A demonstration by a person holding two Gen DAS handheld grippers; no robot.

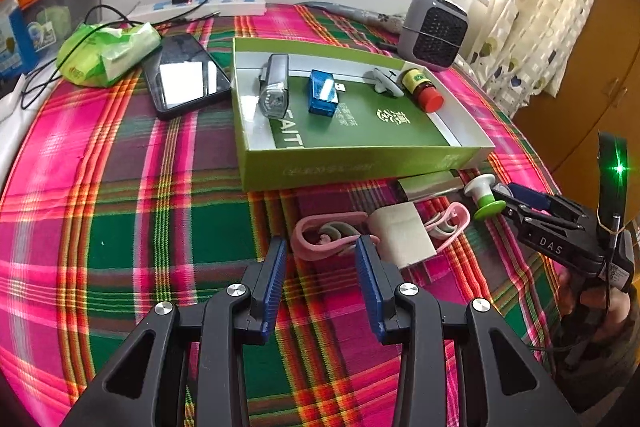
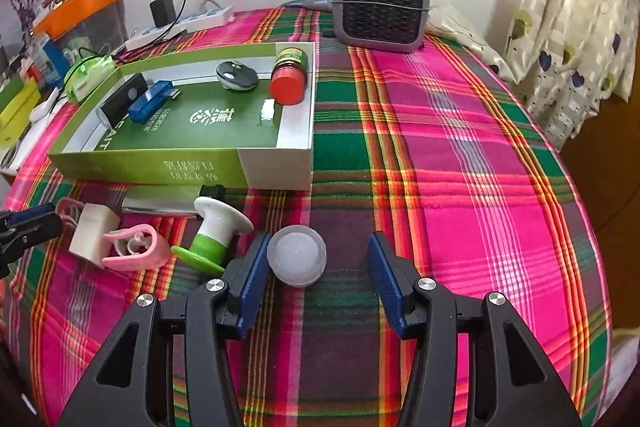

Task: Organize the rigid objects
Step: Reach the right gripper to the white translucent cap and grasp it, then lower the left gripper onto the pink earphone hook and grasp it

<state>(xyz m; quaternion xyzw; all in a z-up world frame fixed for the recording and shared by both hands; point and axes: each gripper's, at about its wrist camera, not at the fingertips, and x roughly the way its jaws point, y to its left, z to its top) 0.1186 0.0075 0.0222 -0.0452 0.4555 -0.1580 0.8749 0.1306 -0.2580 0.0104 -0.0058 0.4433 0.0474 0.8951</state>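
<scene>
Here the surface (image 2: 460, 155) wears a loud plaid cloth of pink, green and orange, and behind it runs a white wall under a barred window, with a patterned curtain (image 2: 568, 27) hanging at the right. A grey fan heater (image 2: 382, 3) stands at the far edge, and a white power strip (image 1: 208, 5) with a black charger plugged in lies at the far left beside a green tissue pack (image 1: 108, 53) and a black phone (image 1: 186, 75).

The green box (image 1: 360, 163) sits mid-surface, holding a bike light (image 1: 274, 87), a blue USB stick (image 1: 323, 93), a small grey gadget and a red-capped bottle (image 1: 424, 89). Just in front of it lie a white and green spool (image 2: 216, 231), a white block (image 2: 90, 233) and pink clips (image 2: 136, 253).

The left tongs (image 1: 322, 255) are spread, empty, near the clips. The right tongs (image 2: 316, 259) are spread around a round translucent cap (image 2: 297, 255), with the cap beside the left finger.
</scene>
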